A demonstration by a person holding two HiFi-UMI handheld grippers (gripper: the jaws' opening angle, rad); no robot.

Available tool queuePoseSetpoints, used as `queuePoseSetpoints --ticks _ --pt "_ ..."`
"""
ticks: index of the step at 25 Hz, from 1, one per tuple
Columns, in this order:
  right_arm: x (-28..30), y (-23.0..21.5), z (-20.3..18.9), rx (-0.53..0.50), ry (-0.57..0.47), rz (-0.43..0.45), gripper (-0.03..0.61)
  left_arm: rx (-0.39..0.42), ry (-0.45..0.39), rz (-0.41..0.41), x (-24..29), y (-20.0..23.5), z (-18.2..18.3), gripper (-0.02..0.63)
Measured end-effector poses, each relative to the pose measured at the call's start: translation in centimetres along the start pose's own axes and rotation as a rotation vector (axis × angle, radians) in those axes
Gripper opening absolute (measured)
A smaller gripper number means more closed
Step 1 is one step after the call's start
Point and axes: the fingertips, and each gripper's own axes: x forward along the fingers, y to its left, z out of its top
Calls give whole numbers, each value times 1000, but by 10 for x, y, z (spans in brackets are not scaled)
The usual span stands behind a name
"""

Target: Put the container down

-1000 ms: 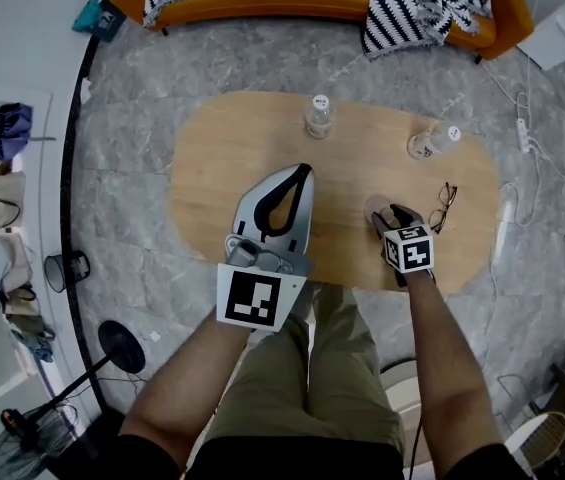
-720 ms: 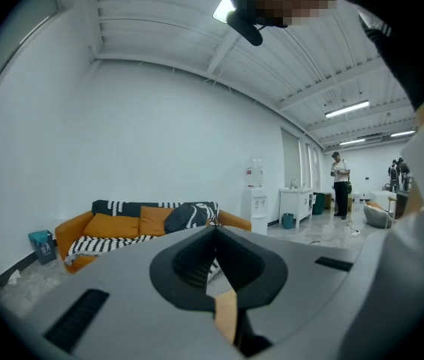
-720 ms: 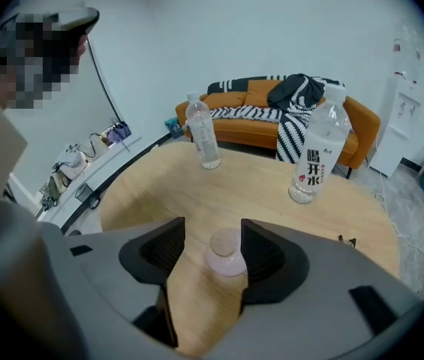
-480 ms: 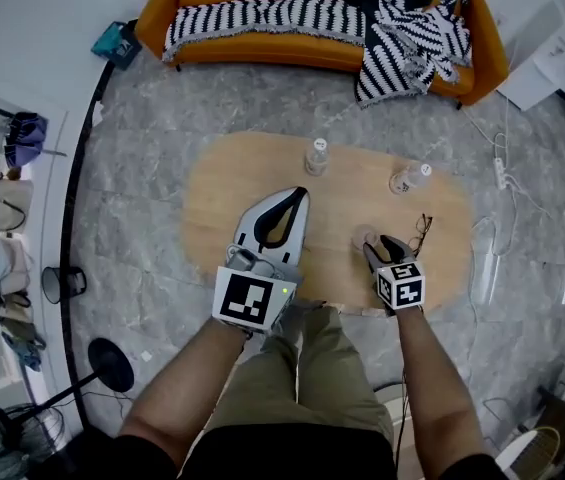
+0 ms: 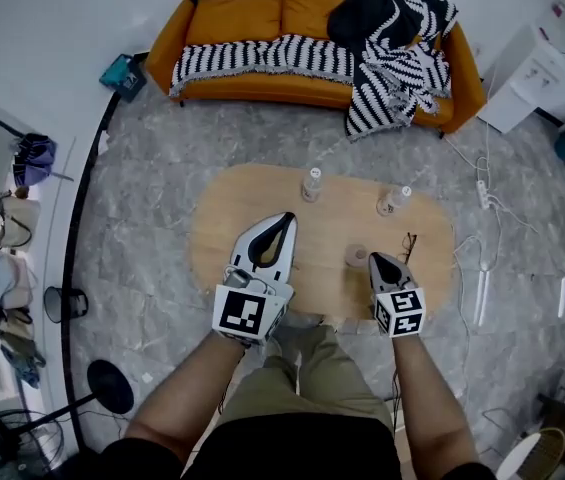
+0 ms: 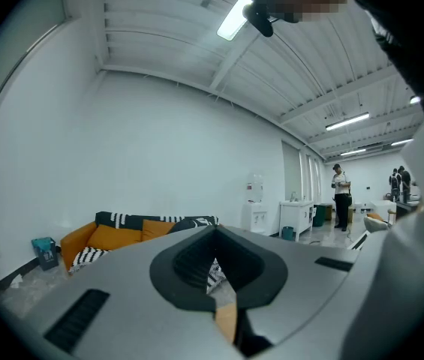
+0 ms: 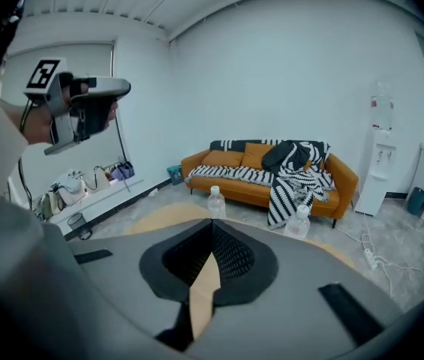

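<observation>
Your right tool [image 5: 376, 261] has just been closing. Its jaws now meet at the tips with nothing between them. In the head view it sits a little right of centre, pointing up the frame and tilted down toward the wooden surface [image 5: 217, 248]. The container [image 5: 356, 257], a small round pale thing, stands on the surface just left of that tool's tip in the picture and outside its jaws. Your left tool [image 5: 284, 222] is also closed and empty. It is held left of centre with its tip over the middle of the surface, apart from the container. A pair of glasses [image 5: 405, 246] lies on the surface just right of the right tool. Toward the far edge of the surface stands a clear bottle [image 5: 311, 184], and a second bottle [image 5: 392, 202] is to its right. Beyond the surface, across the grey stone floor [image 5: 142, 198], an orange sofa [image 5: 262, 88] spans the top of the frame with a black-and-white striped blanket [image 5: 387, 68] thrown over it.
</observation>
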Motion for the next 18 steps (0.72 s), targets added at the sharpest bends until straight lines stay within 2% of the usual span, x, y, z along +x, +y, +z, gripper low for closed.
queuePoseSetpoints --ticks 8,13,18 --pt "-69 11 69 -1 -140 -36 14 18 -37 -6 -26 -7 35 14" --pt "-110 12 104 10 -216 -70 14 1 -58 -4 -47 -6 57 14" --pt "-142 21 135 -12 -282 -84 14 1 -43 -7 -63 -7 76 14"
